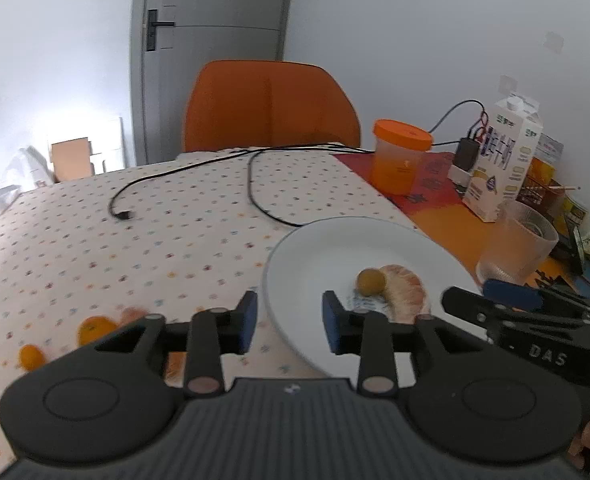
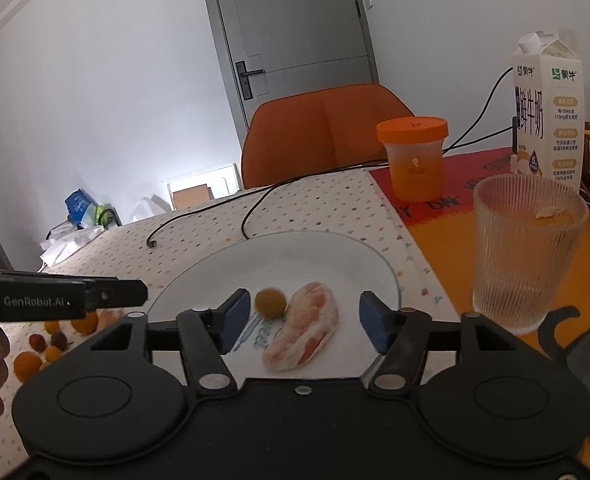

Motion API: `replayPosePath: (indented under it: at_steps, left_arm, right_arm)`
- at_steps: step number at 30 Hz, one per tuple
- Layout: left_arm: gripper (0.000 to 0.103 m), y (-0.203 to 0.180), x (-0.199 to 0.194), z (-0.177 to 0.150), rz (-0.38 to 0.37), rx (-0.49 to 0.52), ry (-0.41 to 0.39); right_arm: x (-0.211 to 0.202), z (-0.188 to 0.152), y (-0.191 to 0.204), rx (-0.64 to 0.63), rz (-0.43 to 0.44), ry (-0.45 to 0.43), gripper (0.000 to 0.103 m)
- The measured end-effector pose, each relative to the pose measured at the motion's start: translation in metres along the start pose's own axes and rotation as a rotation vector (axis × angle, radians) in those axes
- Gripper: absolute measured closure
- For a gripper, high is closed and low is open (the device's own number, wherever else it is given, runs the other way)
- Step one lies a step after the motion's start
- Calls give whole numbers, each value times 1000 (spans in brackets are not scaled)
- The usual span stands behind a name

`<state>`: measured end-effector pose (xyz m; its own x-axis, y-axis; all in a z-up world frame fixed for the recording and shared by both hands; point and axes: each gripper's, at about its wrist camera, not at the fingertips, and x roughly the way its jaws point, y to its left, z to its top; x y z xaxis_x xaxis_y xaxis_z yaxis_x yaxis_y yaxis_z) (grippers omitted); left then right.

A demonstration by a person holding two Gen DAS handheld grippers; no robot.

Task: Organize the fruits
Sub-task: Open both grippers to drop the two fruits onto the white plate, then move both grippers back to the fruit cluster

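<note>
While the dotted table (image 2: pixel 303 204) carries the white plate (image 2: pixel 295 252), both the right gripper (image 2: pixel 305 320) and left gripper (image 1: pixel 289 320) hover empty with jaws apart over its near rim, beside the peeled citrus segment (image 2: pixel 303 332) touching a small yellow fruit (image 2: pixel 270 303).

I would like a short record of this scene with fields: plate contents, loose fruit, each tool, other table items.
plate contents: white plate holds a small yellow round fruit beside a peeled citrus segment
loose fruit: small orange fruits on the dotted tablecloth, left of the plate
left tool: open, empty
right tool: open, empty, above the plate
other items: ribbed glass, orange-lidded jar, milk carton
</note>
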<state>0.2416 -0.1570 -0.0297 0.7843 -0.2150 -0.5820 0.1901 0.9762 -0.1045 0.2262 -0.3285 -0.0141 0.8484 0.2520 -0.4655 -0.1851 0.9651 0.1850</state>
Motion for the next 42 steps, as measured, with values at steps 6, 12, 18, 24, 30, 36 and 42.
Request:
replayPosePath:
  at_steps: [6,12,18,24,30,36,42]
  left_arm:
    - [50,20,-23,-11,39,-35,-21]
    - [38,35,-42,-19,68,-63,-39]
    - [25,48,-59,-28,97,-76,-61]
    - [17,69,-76,-40,142,-124,-90]
    - [16,84,-88,-54,179,-136,-98]
    - [15,94,-93,-65,186,-137,-91]
    - [15,111,-95,-79,199,-165,-75]
  right_arm:
    - [-12,-10,9,-8,7,7,38]
    - [-19,-13,20,-21,14,10,38]
    - [-25,-15,37,-39,38,4,26]
    - [-32,-19,51,-35,72,-17,7]
    - [-35,-25,63,-38,93,-16,0]
    - [-35,-30,76,-43,111,-2,0]
    - [-32,-35,92,-63,146,18,0]
